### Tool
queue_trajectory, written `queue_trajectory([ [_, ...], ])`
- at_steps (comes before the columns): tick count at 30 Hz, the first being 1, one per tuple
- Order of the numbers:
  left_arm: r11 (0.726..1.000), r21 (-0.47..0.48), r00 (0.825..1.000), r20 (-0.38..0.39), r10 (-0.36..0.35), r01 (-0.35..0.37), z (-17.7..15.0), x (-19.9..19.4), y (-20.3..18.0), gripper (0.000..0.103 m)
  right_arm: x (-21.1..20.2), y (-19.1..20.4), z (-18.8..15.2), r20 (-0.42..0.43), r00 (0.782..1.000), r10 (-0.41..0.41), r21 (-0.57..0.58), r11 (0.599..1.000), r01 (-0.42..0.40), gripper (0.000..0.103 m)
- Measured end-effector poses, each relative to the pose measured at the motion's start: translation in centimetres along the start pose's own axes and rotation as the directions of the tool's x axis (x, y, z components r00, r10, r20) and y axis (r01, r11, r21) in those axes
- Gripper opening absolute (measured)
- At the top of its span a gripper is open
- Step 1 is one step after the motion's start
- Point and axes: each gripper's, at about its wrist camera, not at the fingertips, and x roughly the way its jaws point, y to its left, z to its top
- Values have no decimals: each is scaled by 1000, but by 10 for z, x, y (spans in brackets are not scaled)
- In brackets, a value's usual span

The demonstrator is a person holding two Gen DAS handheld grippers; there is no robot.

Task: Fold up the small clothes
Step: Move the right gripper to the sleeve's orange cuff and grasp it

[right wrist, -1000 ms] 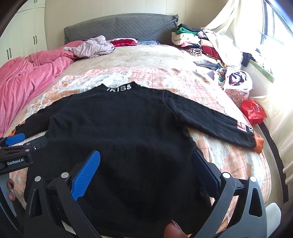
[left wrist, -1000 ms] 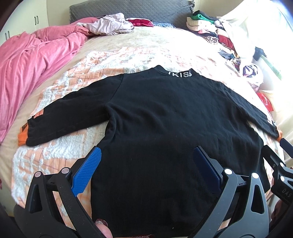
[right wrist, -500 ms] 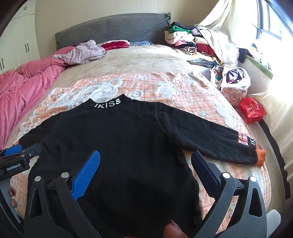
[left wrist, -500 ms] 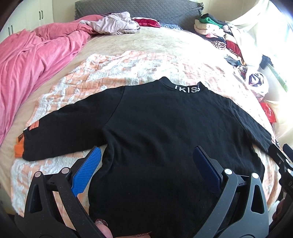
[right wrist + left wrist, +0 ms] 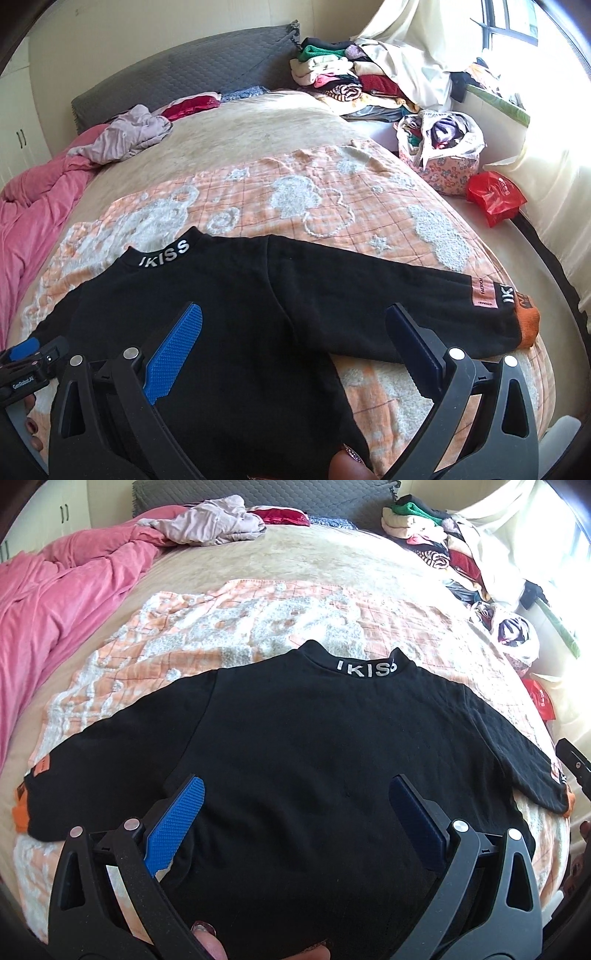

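Sweater [image 5: 314, 757] now nearer; right gripper [image 5: 295, 350] swung rightward.

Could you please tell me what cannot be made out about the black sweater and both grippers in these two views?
- Hem of the black sweater: hidden in both wrist views behind the gripper frames and the bottom edge.
- Its front: it lies against the orange blanket.
- Left cuff: lettering too small in the left view, out of the right view.
- Right gripper and left gripper: whether the fingers touch the cloth.
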Motion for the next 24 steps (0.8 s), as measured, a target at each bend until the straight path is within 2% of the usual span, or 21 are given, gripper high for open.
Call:
queue_trajectory([
  [5,999,0,999,-10,-39,39,5,11,-6,94,16,-34,-5,-30,999,-43,88,995,45,99],
  [14,998,4,998,-32,-60,60,9,35,-18,94,41,-87,-22,-96,986,-133,212,965,151,99],
  [20,998,-1,997,-46,-66,66,11,48,-19,94,48,-121,-33,-125,978,-168,322,925,200,99],
  [24,998,16,996,-60,-63,64,9,57,-23,94,52,-148,-44,-156,968,-194,417,876,243,99],
])
